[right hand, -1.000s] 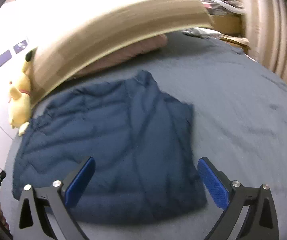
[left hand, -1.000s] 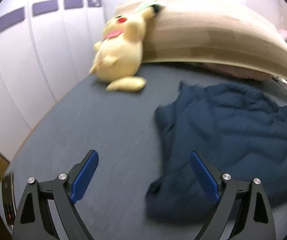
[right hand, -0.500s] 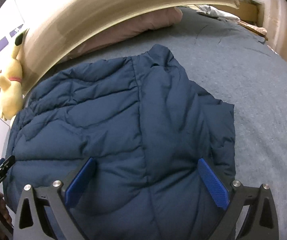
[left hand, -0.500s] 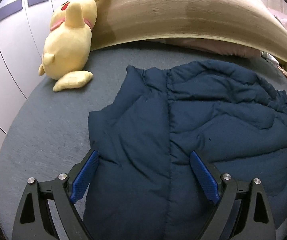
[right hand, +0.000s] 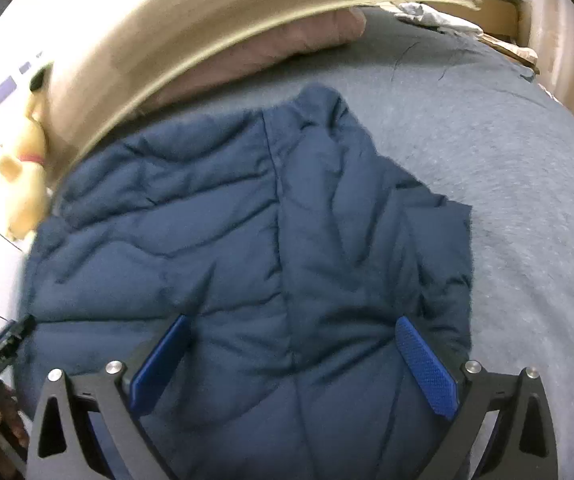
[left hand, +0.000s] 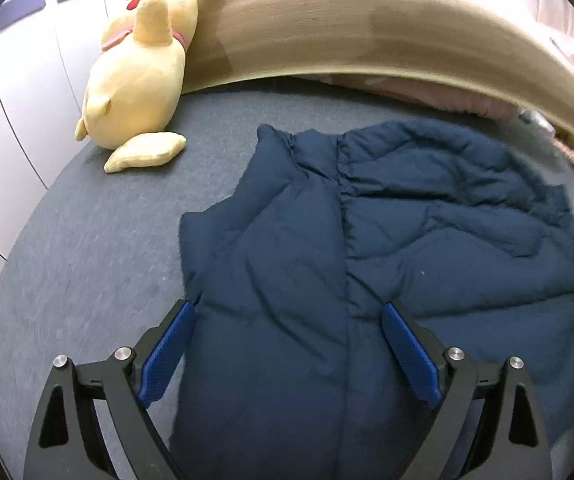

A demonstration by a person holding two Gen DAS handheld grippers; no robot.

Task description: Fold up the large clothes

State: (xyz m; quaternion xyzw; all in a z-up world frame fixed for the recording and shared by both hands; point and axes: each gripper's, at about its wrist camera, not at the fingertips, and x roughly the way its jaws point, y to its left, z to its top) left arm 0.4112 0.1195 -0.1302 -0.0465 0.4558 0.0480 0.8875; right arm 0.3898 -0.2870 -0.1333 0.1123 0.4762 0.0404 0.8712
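Puffer jacket (left hand: 367, 264), navy, flat on grey bed (left hand: 87, 264): my left gripper (left hand: 287, 344) and right gripper (right hand: 293, 354) gape empty above it; slick padding risks slipping shallow pinches, springing folds open.

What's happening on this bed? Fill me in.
A person holds a gripper in each hand over a navy puffer jacket spread out on the grey bed. The left gripper and right gripper both hover with jaws open, gripping nothing. No fold is made yet. A yellow plush toy leans against the headboard.
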